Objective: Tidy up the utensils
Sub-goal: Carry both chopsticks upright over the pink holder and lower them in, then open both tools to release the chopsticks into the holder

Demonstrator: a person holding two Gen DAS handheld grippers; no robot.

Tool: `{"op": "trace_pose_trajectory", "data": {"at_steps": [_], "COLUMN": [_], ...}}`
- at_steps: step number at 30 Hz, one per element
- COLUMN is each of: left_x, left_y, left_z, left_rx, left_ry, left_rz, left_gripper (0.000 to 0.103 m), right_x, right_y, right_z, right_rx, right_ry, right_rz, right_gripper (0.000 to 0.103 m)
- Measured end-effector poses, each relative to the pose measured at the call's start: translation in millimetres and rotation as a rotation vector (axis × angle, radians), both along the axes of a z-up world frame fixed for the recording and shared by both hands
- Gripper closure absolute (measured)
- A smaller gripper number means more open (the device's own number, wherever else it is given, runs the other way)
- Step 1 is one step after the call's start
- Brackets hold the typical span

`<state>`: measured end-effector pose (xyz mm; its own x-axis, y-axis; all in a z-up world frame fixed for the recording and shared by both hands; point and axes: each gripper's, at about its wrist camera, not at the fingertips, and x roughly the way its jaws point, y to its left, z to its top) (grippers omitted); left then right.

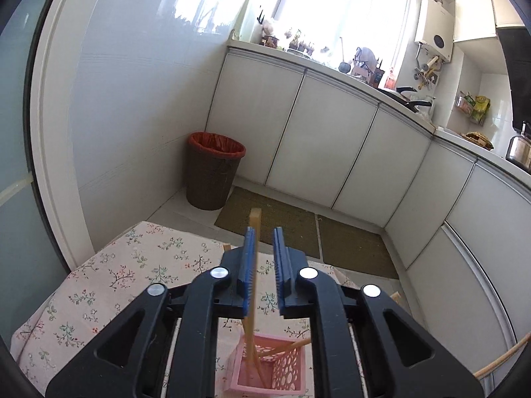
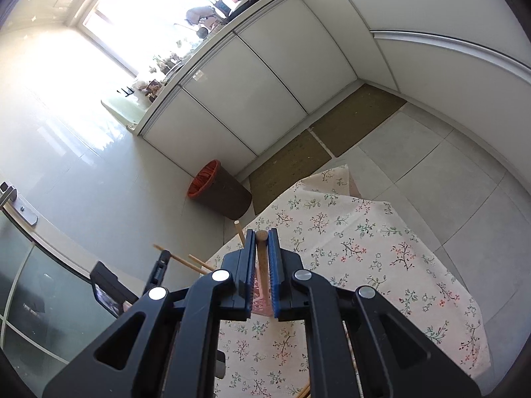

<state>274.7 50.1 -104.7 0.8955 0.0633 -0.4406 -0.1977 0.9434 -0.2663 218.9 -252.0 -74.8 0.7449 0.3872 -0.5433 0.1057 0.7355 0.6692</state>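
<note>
In the left wrist view a pale flat wooden utensil (image 1: 255, 219) stands in a pink openwork basket (image 1: 285, 374) on the floral tablecloth (image 1: 109, 275). It leans on the left pad of my left gripper (image 1: 264, 232), whose jaws stand apart; the right pad is clear of it. A second wooden handle (image 1: 292, 346) leans in the basket. In the right wrist view my right gripper (image 2: 262, 232) is shut on a round-ended wooden handle (image 2: 262, 258), above the basket (image 2: 260, 305). Other wooden handles (image 2: 199, 263) stick up at its left.
The cloth-covered table (image 2: 365, 248) ends just past the grippers, with tiled floor beyond. A brown bin with a red liner (image 1: 212, 172) stands in the corner. White cabinets (image 1: 332, 139) and green mats (image 1: 282, 222) lie ahead. Another wooden stick (image 1: 501, 360) shows at lower right.
</note>
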Motion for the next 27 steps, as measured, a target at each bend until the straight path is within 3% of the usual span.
{"op": "trace_pose_trajectory", "data": {"at_steps": [1,3,12,22,27], "left_x": [-5,-15,-67,-109,-111], "left_y": [4,12,45,79,88], "left_z": [-1,3,23,-1,-1], "left_rx": [-0.009,-0.029,-0.091,-0.179,-0.123], "left_ry": [-0.004,-0.023,-0.040,0.097,0.094], "left_rz": [0.008,0.035,0.100,0.128,0.171], "left_gripper": [0.070,0.043,0.007,0.007,0.007], "right_x": [0,0,7,43,59], "right_y": [2,5,27,70,96], "right_z": [2,7,28,13,-1], "right_rx": [0.001,0.004,-0.022,-0.146,-0.225], "right_ry": [-0.006,-0.015,-0.062,-0.093,-0.102], "right_rz": [0.004,0.011,0.023,0.014,0.031], "right_gripper": [0.095,0.095,0.095,0.095,0.095]}}
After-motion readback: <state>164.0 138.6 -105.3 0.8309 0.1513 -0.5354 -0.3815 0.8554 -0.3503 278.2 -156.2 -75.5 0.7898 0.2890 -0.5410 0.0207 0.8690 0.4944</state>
